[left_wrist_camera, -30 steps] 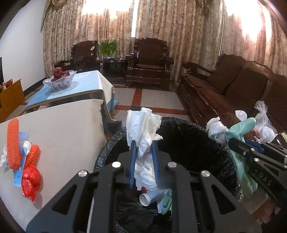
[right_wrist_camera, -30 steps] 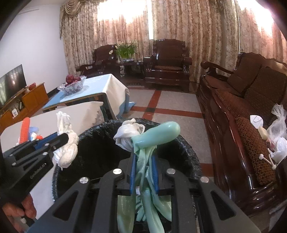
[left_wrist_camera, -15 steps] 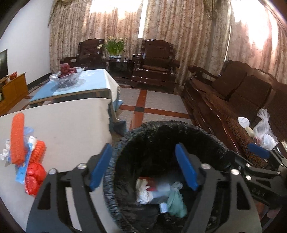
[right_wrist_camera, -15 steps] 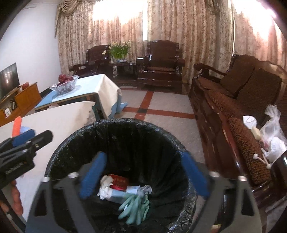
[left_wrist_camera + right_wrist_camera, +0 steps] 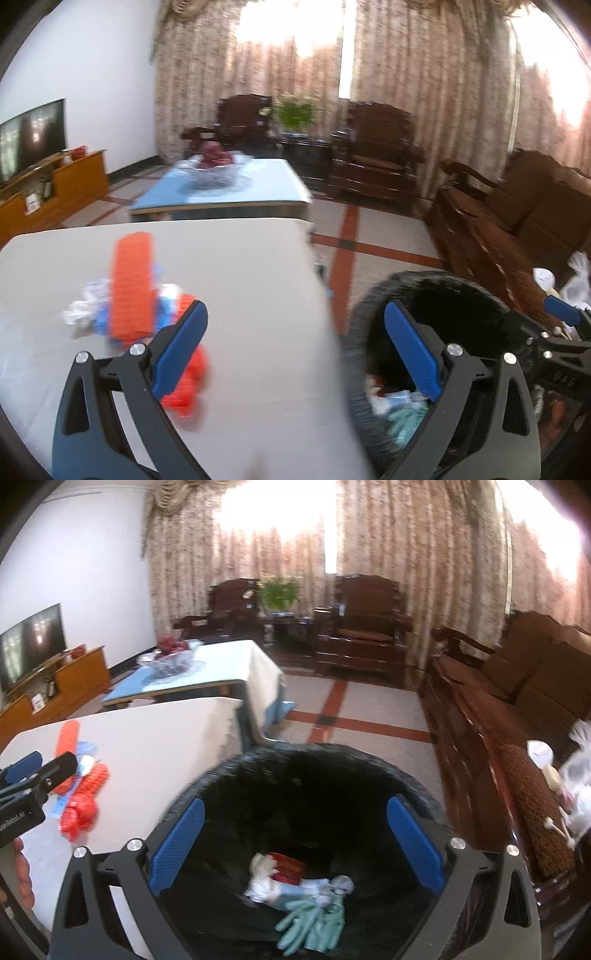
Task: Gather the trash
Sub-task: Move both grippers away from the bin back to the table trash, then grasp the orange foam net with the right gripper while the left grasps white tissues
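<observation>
Left wrist view's all motion-smeared, so the orange trash pile (image 5: 136,295) is mush and the left gripper (image 5: 291,339) covers part of it.

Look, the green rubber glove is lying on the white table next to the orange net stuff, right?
Not quite. The green rubber glove lies inside the black-lined trash bin, as the right wrist view shows. The orange net stuff is on the white table.

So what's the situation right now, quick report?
Left gripper open, over table. Right gripper open, over bin. Glove in bin; orange trash on table. Nothing blocking.
</observation>
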`<state>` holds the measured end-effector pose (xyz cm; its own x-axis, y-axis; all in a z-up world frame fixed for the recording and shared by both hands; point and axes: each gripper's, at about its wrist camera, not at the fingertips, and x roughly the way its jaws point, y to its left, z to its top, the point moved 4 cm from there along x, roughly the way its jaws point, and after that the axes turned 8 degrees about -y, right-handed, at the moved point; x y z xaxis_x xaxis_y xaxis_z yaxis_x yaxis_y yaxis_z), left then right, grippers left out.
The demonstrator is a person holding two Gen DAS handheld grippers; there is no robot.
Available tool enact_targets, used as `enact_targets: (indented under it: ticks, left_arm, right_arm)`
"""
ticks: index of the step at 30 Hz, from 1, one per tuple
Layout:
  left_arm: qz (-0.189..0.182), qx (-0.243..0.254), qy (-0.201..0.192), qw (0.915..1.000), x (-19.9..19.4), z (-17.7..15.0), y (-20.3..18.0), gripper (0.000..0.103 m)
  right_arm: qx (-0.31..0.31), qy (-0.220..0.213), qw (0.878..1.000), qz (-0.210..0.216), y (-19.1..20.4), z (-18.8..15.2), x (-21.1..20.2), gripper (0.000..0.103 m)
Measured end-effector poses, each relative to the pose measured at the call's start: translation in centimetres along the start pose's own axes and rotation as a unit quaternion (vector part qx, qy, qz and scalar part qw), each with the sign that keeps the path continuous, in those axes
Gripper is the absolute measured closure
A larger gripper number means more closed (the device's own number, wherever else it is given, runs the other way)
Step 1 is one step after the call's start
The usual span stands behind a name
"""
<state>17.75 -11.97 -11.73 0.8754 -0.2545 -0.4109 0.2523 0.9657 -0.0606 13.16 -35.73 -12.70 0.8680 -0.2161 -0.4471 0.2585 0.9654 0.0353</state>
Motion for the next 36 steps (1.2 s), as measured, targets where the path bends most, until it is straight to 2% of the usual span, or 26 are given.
enact_targets:
  ticks: [8,16,24,30,32,36]
  left_arm:
    - [0.088,-0.024,-0.003,0.9958,-2.4,-0.1,9.3,0.009]
    - [0.166,-0.045,0.001,0.9851,-4.1,-1.0,17.9,0.009]
    - [0.21,-0.06,0.011,0.9759,-4.2,-2.5,23.3,0.009]
    - [0.222,-0.07,0.022,0.9722,-2.8,-3.2,26.7,0.009]
    - [0.226,-0.072,0.025,0.9713,-2.4,-3.5,27.5,0.009]
    - [0.231,-0.077,0.03,0.9695,-1.5,-3.9,28.9,0.009]
  right_arm:
    - [-0.025,-0.01,0.997,0.07,7.9,1.2,1.0,0.006]
    - [-0.041,-0.015,0.99,0.137,15.7,1.1,2.7,0.006]
    - [-0.063,-0.015,0.977,0.205,24.8,0.5,5.0,0.008]
    - [-0.079,0.007,0.967,0.244,30.8,-0.4,7.4,0.023]
    - [-0.088,0.019,0.962,0.256,32.5,-1.0,8.4,0.032]
    - [-0.101,0.037,0.959,0.263,34.6,-1.9,10.0,0.04]
